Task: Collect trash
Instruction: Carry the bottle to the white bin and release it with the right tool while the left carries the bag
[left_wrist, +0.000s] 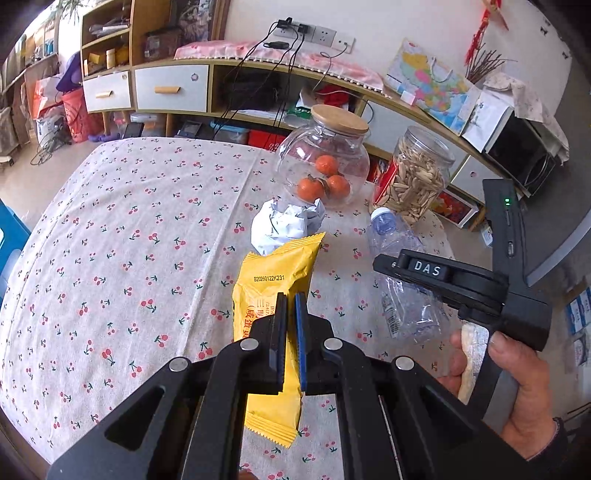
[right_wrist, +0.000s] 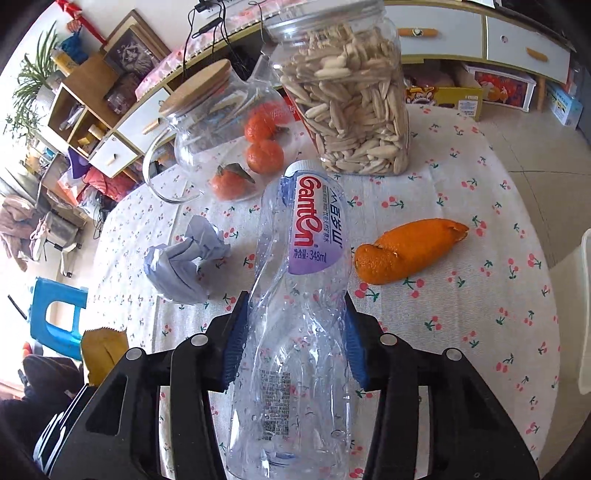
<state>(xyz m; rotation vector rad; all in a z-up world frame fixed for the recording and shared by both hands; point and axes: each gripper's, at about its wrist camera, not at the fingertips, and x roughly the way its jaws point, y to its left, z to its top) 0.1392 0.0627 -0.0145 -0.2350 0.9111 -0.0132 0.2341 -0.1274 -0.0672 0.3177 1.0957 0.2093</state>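
My left gripper is shut on a yellow snack wrapper and holds it above the cherry-print tablecloth. My right gripper is shut on a crushed clear Ganten water bottle, cap pointing away; the bottle and the right gripper's body also show in the left wrist view. A crumpled white paper ball lies on the table beyond the wrapper, and shows left of the bottle in the right wrist view. An orange peel lies on the cloth to the right of the bottle.
A glass jar with a wooden lid holding three tangerines and a plastic jar of seeds stand at the table's far side. A blue stool stands on the floor to the left. Shelves and drawers line the wall behind.
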